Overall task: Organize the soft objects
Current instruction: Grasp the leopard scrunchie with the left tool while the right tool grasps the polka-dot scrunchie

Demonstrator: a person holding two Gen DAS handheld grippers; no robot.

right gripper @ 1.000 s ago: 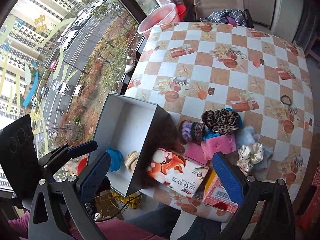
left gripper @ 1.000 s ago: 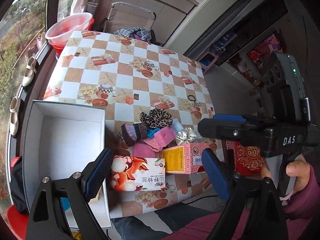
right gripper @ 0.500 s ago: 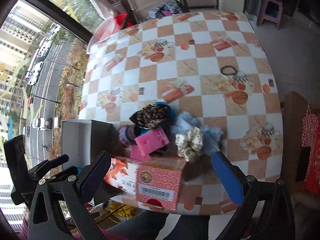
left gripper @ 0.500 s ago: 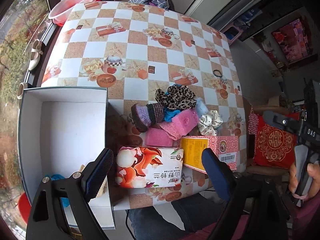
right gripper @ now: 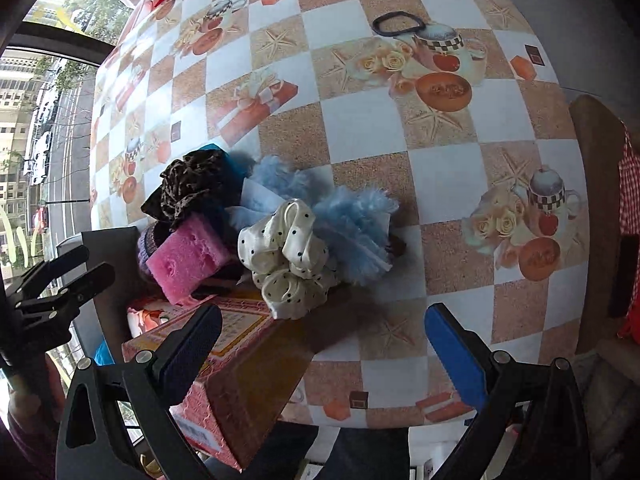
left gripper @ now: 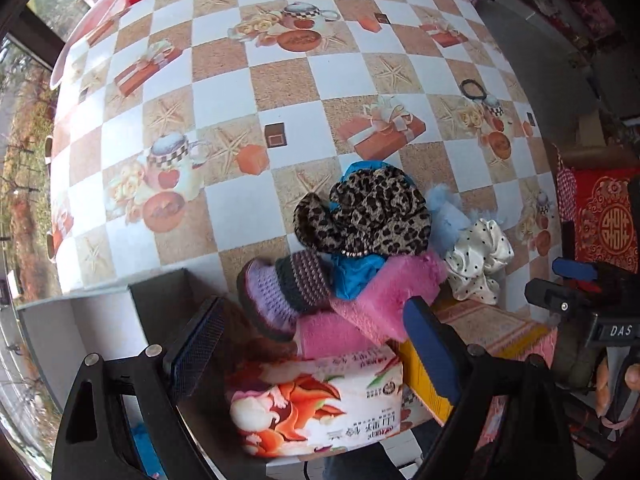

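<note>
Blue-padded jaws stand wide apart on both tools, with nothing pressed between them: the left gripper (left gripper: 312, 344) hangs nose-down over the near edge of the counter (left gripper: 240, 100), the right gripper (right gripper: 324, 344) beside it over a bare checkered patch. Nearest the left one lies a soft tissue pack (left gripper: 316, 404) printed in orange and white, touching a pink cardboard box (right gripper: 224, 384); to the left sits a white open box (left gripper: 100, 320), seemingly the place to put things. Just beyond the tissue pack the soft pile begins: a pink plush piece (left gripper: 384, 296), a purple knitted item (left gripper: 276, 292), a leopard-print scrunchie (left gripper: 368, 216) on top of something bright blue, then a cream dotted scrunchie (right gripper: 288, 260) against a pale blue fluffy one (right gripper: 352, 220). Farther off, well apart, a black hair tie (right gripper: 396, 24) lies alone. My reading is that this is the approach to a first pick, nothing yet gripped. Next, one tool needs to settle on a single item, probably the knitted piece or the dotted scrunchie, straddle it cleanly, and close without dragging its neighbours.
</note>
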